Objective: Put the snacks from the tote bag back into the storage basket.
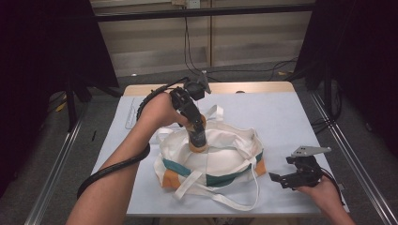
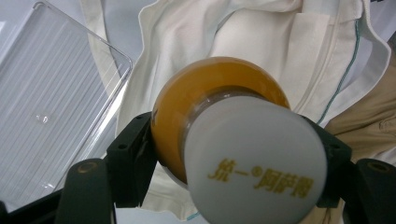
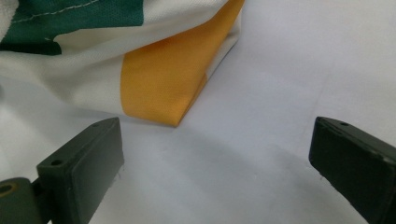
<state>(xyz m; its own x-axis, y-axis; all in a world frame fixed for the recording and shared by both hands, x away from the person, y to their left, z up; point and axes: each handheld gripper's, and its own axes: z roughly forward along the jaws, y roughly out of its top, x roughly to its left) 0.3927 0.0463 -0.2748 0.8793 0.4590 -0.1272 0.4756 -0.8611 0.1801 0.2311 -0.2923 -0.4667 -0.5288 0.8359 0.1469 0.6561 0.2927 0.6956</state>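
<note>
One bottle (image 1: 198, 139) of orange drink hangs clamped in the left gripper (image 1: 197, 136) above the tote bag (image 1: 211, 161); next, lower it inside. Right gripper (image 1: 286, 179) waits wide open, empty.

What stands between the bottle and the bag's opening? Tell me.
Nothing visible. The left gripper holds the bottle just above the bag, whose mouth gapes below it. The straps lie off to the sides. The right gripper waits open beside the bag.
</note>
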